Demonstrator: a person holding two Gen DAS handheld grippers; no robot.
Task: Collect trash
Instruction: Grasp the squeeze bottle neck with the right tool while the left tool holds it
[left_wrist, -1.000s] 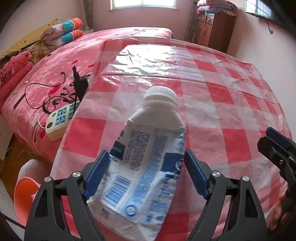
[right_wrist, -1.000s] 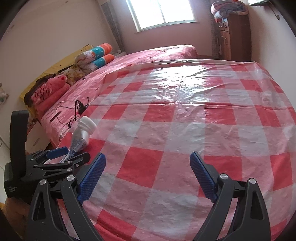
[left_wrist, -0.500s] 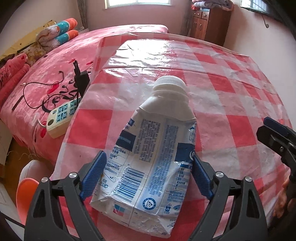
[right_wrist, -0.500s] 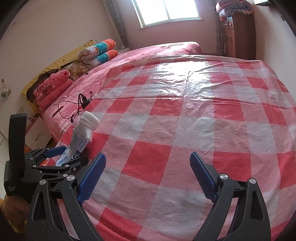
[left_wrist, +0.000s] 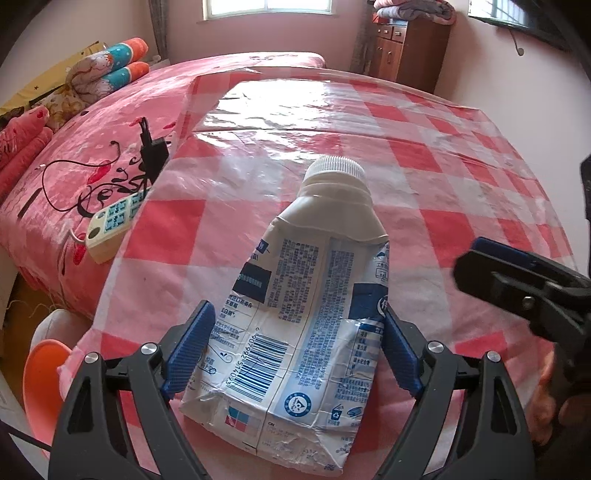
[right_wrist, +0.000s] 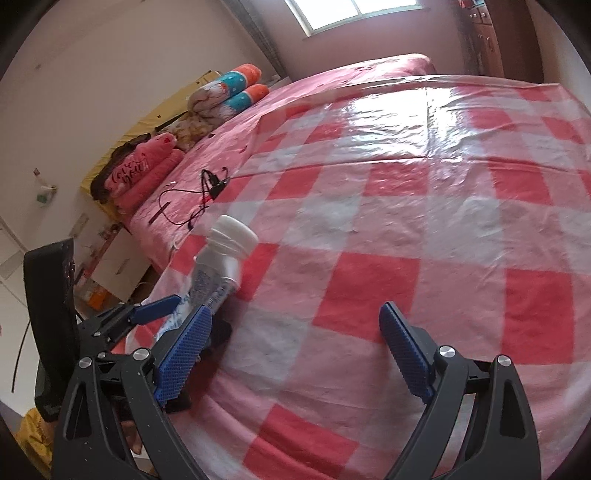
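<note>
Milk carton (left_wrist: 306, 310): flattened gable-style pack, white screw cap (left_wrist: 337, 168) on a moulded plastic neck, body printed with blue text blocks, a barcode and recycling marks. Panels are creased and dented, bottom edge crumpled.

Location: near corner of the checked tablecloth (left_wrist: 424, 155) covering the table, cap end pointing away from the left gripper (left_wrist: 293, 354). From the right wrist view the cap end (right_wrist: 232, 236) sits raised off the cloth, so the carton is probably already carried, not resting.

Left gripper: blue pads bracket the lower body, both pressing its side edges — pinching the carton across its width. Right gripper (right_wrist: 295, 354): pads spread wide, nothing between them, hovering over the cloth just beside the left one.

Handling, my read:
- Likely empty, so light. No inertia concern.
- Coated paperboard: soft, collapses under squeeze. Flat faces are slick, and the cloth is glossy plastic too.
- Edge-on grip across the width could buckle the body and let it rotate or pop out.
- Stiffest part is the neck/cap; second-best is the folded side seams, where the pads sit now.
- Not fragile. Crushing is fine for trash, provided the cap stays on in case of residue.

Off-task: power strip (left_wrist: 110, 225) and charger cable (left_wrist: 59, 177) on the bed (left_wrist: 122, 122) beside the table.
</note>
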